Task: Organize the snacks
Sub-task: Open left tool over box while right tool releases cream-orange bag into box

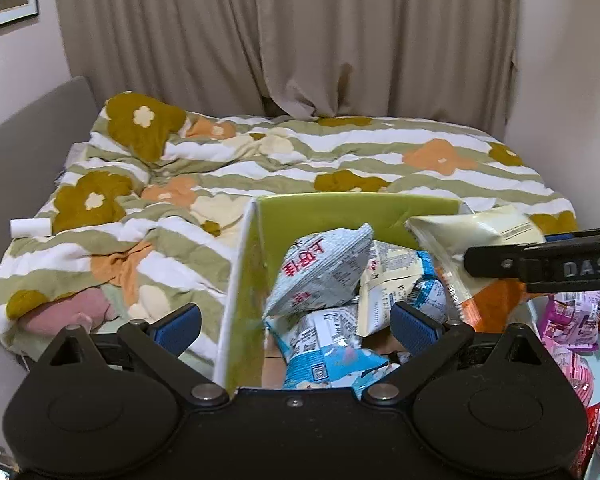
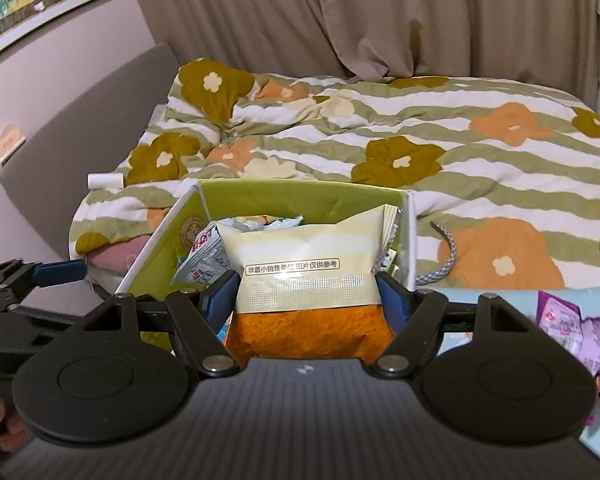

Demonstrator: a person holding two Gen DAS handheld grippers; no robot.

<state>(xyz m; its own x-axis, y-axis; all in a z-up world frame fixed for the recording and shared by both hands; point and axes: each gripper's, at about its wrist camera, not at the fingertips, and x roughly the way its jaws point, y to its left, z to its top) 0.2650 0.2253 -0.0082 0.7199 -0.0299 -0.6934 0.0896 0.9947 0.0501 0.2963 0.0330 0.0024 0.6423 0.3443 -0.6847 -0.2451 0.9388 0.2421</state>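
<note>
Beige curtains (image 1: 300,40) hang across the top of both views, and below them we see a bed under a striped quilt (image 1: 340,160) with ochre and orange flowers. At centre frame stands a lime-green box (image 2: 260,196) with white edges, its top open, holding a loose heap of snack packets. In the left wrist view we look down on a pale grey-blue packet (image 1: 320,272) with red lettering, tilted on top of other blue and white packets. Our left gripper (image 1: 296,326) hangs over the box with its jaws wide apart and nothing between its blue pads (image 1: 414,326). Our right gripper (image 2: 308,296) is clamped on a cream and orange packet (image 2: 312,264), held over the box's near edge, cream striped end pointing away from us. Pink and purple packets (image 1: 568,320) lie at lower right.
</note>
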